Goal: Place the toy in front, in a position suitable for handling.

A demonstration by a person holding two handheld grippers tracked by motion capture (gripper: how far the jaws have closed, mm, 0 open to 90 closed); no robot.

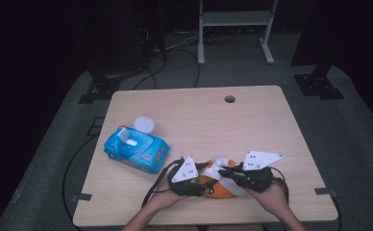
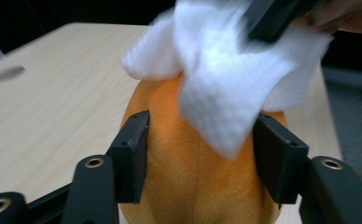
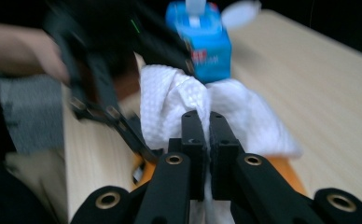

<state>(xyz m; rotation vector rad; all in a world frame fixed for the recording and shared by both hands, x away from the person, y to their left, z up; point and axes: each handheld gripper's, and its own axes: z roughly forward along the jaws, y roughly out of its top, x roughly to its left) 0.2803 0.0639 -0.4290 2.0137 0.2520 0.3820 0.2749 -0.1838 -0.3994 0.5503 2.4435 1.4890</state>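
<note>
Orange plush toy (image 2: 193, 177) lay at the desk's (image 1: 252, 125) near edge, between both hands. Left tongs (image 2: 200, 154) clamped its sides, jaws spread around the body, left hand (image 1: 163, 197) low on the desk. Right tongs (image 3: 201, 135) were pinched nearly closed on a white wipe (image 3: 170, 100) draped over the toy's top, right hand (image 1: 271, 195) angled inward. Blue wipes pack (image 1: 136, 149) sat just left, flap open.

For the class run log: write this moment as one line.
left gripper: shut on orange plush toy | right gripper: shut on white wipe, on toy | blue wipes pack: lid open
</note>
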